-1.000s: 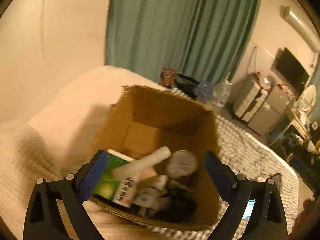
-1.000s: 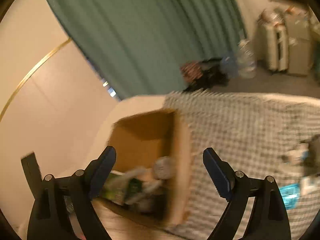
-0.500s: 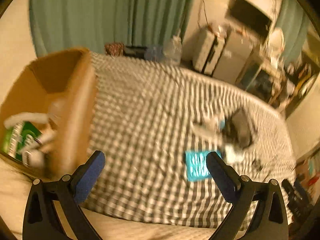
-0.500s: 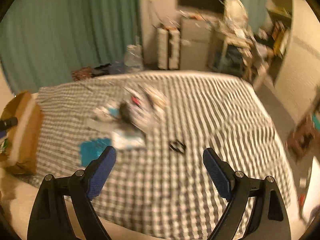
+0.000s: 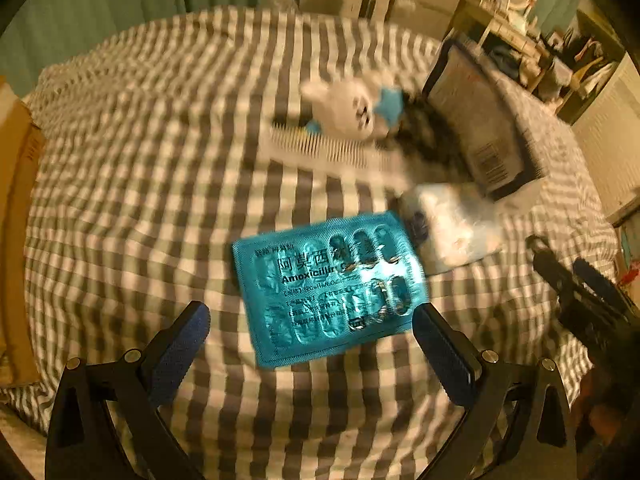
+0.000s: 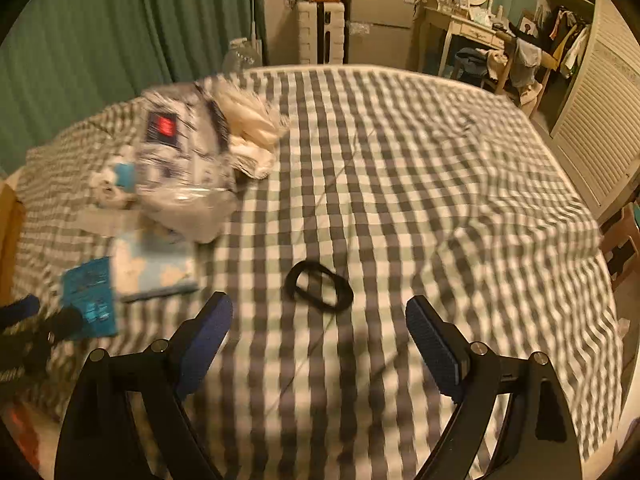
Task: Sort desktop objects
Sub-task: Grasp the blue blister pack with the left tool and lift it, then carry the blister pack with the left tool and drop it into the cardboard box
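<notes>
A: Left wrist view first. What sits ahead of the left gripper [image 5: 310, 344]?

B: Its 2 blue-padded fingers stand wide apart with nothing between them. Just beyond them a teal blister pack [image 5: 330, 282] printed "Amoxicillin" lies flat on the checkered cloth [image 5: 140, 160].

A: Any containers?

B: A cardboard box [image 5: 16, 208] shows only as a brown wall at the far left edge; its inside is hidden from here. To the right of the blister pack lies a white tissue packet [image 5: 450, 228], touching or just beside it. Farther off are a white comb [image 5: 328, 148], a blurred white toy with blue parts [image 5: 352, 108] and a dark boxed package [image 5: 480, 128] with a barcode.

A: And the other tool?

B: The right gripper [image 5: 576, 280] shows at the right edge, blurred.

A: Now the right wrist view.

B: The right gripper [image 6: 318, 344] is also spread open and empty. Just beyond its fingers a black hair tie [image 6: 318, 286] lies alone on the cloth [image 6: 440, 160]. At left, blurred, are the blister pack [image 6: 88, 296], the tissue packet [image 6: 154, 262], a clear plastic bag [image 6: 184, 168] whose contents I cannot make out, and a white tasselled thing [image 6: 252, 132]. The box [image 6: 8, 224] is a sliver at the left edge.
</notes>
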`<state>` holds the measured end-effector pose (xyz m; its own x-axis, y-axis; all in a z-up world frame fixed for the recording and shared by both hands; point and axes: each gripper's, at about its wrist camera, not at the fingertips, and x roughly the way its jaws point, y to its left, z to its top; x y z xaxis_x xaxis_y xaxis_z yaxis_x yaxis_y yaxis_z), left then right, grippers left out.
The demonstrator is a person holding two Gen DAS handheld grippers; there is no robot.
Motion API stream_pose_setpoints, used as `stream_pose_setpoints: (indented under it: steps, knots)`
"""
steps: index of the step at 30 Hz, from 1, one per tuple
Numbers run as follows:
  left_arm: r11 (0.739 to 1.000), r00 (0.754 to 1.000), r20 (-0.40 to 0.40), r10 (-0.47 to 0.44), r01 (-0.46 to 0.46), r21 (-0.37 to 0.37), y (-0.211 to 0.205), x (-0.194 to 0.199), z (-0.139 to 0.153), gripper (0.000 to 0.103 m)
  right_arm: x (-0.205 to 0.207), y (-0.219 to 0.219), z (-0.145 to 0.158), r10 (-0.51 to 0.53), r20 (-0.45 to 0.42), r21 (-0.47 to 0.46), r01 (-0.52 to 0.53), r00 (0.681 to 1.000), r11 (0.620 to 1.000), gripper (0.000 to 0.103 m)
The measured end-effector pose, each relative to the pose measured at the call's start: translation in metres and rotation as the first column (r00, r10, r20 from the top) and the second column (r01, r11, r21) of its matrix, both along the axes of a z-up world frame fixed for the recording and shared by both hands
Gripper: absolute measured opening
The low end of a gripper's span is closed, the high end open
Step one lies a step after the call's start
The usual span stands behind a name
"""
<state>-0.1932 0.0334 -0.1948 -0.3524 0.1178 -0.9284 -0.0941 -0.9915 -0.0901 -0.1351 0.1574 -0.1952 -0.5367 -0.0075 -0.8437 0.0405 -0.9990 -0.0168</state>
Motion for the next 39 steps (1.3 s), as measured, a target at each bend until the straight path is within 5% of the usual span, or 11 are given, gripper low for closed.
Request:
stream_pose_setpoints:
  steps: [7,11,14,16,19,20,25,27,31,39]
  knots:
    - [0.999,0.999,0.028,0.025,-0.025,0.029,0.004,-0.019,-0.013,0.103,-0.015,0.003,-0.021,-0.033,0.024,-0.003,0.033,0.999,0.999,0.075]
    - [0.999,1.000,0.030,0.009,-0.010,0.043,0.005,-0.016,-0.013,0.102,-0.009,0.005,-0.015,-0.044,0.007,0.028,0.044,0.999,0.999,0.033]
    - [0.998,1.000,0.015,-0.003,0.002,0.061,0.004,-0.009,-0.009,0.092,-0.001,0.010,-0.007,-0.045,0.012,0.003,0.045,0.999,0.999,0.011]
    - [0.998,1.000,0.000,-0.020,0.020,0.058,0.006,-0.003,-0.005,0.085,0.005,0.014,-0.002,-0.045,0.014,-0.020,0.045,0.999,0.999,0.005]
    - [0.996,0.999,-0.008,-0.035,0.035,0.078,0.003,0.006,0.001,0.076,0.014,0.018,0.009,-0.026,0.006,-0.064,0.027,1.000,0.998,0.005]
    - [0.996,0.999,-0.012,-0.037,0.038,0.086,0.002,0.009,0.003,0.067,0.016,0.020,0.011,-0.026,0.002,-0.070,0.026,1.000,0.997,0.005]
    - [0.991,0.995,-0.036,-0.090,0.093,0.096,0.004,0.030,0.007,0.059,0.027,0.030,0.023,-0.011,-0.018,-0.130,0.009,1.000,0.992,0.005]
    - [0.990,0.994,-0.053,-0.095,0.100,0.102,0.006,0.036,0.010,0.045,0.025,0.035,0.025,-0.007,-0.010,-0.152,0.006,1.000,0.988,0.005]
    - [0.986,0.993,-0.084,-0.086,0.097,0.137,-0.002,0.044,0.022,0.031,0.027,0.044,0.029,-0.017,-0.009,-0.183,0.015,1.000,0.983,0.005]
    - [0.984,0.958,-0.250,-0.137,0.161,0.075,0.012,0.062,0.059,0.007,0.031,0.054,0.043,-0.016,-0.021,-0.248,0.010,1.000,0.969,0.005]
